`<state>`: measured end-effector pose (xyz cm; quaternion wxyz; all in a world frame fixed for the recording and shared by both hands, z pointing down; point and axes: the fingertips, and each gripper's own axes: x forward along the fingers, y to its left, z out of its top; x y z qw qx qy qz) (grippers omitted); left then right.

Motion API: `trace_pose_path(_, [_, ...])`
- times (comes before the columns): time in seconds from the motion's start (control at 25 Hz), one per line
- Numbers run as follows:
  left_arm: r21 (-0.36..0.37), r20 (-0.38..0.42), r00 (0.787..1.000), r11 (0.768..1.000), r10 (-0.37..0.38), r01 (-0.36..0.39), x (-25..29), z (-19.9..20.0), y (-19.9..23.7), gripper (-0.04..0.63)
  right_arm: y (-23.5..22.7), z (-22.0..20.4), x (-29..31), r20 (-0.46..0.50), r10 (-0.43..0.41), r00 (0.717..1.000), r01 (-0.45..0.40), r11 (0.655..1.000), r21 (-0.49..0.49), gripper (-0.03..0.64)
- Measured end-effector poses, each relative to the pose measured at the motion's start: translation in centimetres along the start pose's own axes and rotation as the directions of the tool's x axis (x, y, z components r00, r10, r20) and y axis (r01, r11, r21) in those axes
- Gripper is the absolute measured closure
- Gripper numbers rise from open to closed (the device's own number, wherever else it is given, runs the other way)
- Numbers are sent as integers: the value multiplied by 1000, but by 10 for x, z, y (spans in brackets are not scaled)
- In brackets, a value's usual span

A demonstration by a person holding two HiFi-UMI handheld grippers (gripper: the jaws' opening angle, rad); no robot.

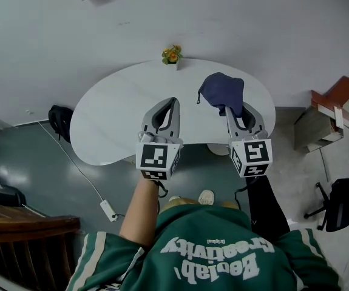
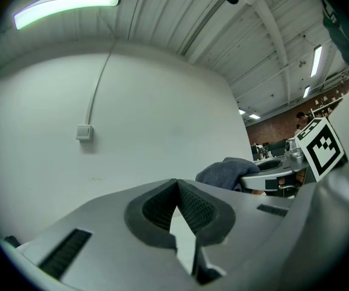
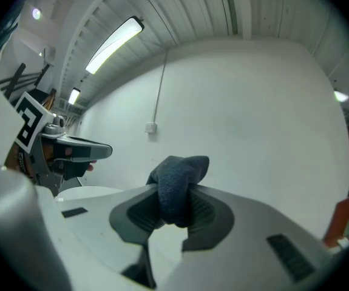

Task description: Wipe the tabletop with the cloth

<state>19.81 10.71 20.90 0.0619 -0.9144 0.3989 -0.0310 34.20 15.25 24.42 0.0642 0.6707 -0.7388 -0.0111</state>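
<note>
Cloth point(image 1: 221, 91), dark blue and bunched, is pinched in the right gripper point(image 1: 231, 110) above the right half of the table point(image 1: 113, 114). The left gripper point(image 1: 173, 102) beside it has its jaws pressed together on nothing. Only a fold looks caught, so a hard drag could pull it free, and a long sweep toward the table's far edge might topple the small flower pot point(image 1: 172, 56).

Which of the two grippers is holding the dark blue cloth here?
The right gripper: its jaws clamp the bunched dark blue cloth. The left gripper has its jaws closed on each other with nothing between them.
</note>
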Motion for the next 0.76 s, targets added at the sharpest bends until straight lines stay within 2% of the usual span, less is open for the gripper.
trace_pose_path(0.76, [10,-6,1000,1000,1,-1,-5,-1,6,595,7,-3,3,-19,20,1000,-20,1000,10,531])
